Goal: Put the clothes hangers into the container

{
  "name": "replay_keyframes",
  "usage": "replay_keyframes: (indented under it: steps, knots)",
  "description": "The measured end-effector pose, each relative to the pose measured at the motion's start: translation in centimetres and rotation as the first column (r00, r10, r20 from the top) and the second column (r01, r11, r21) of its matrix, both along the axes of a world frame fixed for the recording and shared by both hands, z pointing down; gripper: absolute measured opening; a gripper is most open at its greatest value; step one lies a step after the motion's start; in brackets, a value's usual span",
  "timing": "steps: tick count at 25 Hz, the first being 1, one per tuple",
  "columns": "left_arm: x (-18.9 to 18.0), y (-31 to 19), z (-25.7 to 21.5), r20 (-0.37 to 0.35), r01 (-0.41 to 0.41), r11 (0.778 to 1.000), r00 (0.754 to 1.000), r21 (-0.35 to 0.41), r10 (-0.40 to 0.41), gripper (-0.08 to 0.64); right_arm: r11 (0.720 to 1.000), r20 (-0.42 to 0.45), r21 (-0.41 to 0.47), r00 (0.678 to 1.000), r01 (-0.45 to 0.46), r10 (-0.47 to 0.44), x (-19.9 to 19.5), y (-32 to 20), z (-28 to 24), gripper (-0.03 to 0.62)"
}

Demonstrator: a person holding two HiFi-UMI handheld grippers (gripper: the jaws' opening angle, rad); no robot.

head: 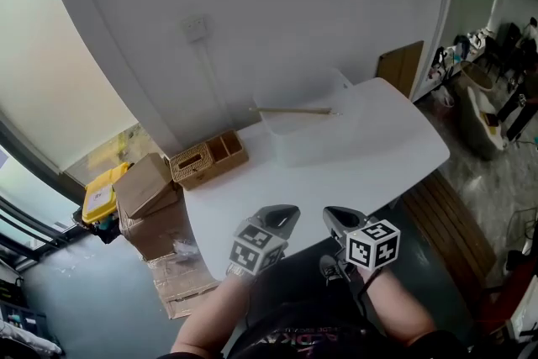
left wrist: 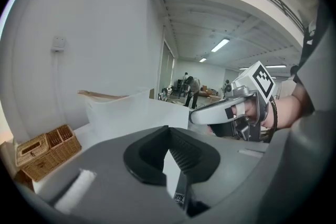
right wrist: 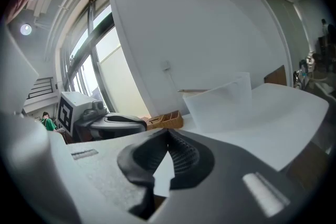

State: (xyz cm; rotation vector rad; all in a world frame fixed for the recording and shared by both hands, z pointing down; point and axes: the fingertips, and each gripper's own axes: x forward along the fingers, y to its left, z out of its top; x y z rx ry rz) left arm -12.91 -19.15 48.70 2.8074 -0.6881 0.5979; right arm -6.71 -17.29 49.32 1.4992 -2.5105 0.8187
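Observation:
A translucent white container stands at the back of the white table. A wooden hanger lies across its top, partly hidden by the wall of the container. My left gripper and right gripper hover side by side over the table's front edge, well short of the container. Both are shut with nothing between the jaws. The left gripper view shows its own shut gripper, the container, the hanger and the right gripper. In the right gripper view its shut gripper points at the container.
A wicker basket with compartments sits at the table's left back corner. Cardboard boxes and a yellow case lie on the floor to the left. A wooden board leans at the wall, and a slatted bench runs on the right.

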Motion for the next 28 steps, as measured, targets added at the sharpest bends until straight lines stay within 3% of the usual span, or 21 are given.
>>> replay_keyframes:
  steps: [5, 13, 28]
  knots:
    - [-2.2, 2.9, 0.7, -0.073, 0.023, 0.998, 0.997, -0.066, -0.027, 0.008, 1.000, -0.007, -0.014, 1.000, -0.002, 0.002, -3.0, 3.3, 0.6, 0.002]
    - [-3.8, 7.3, 2.1, -0.050, -0.010, 0.996, 0.999, -0.085, 0.006, 0.008, 0.999, -0.017, -0.042, 1.000, 0.000, -0.001, -5.4, 7.1, 2.0, 0.002]
    - [-3.3, 10.0, 2.7, -0.069, -0.029, 0.994, 0.997, -0.101, 0.022, 0.006, 0.998, -0.046, -0.055, 0.999, 0.003, -0.006, -4.8, 9.9, 2.3, 0.002]
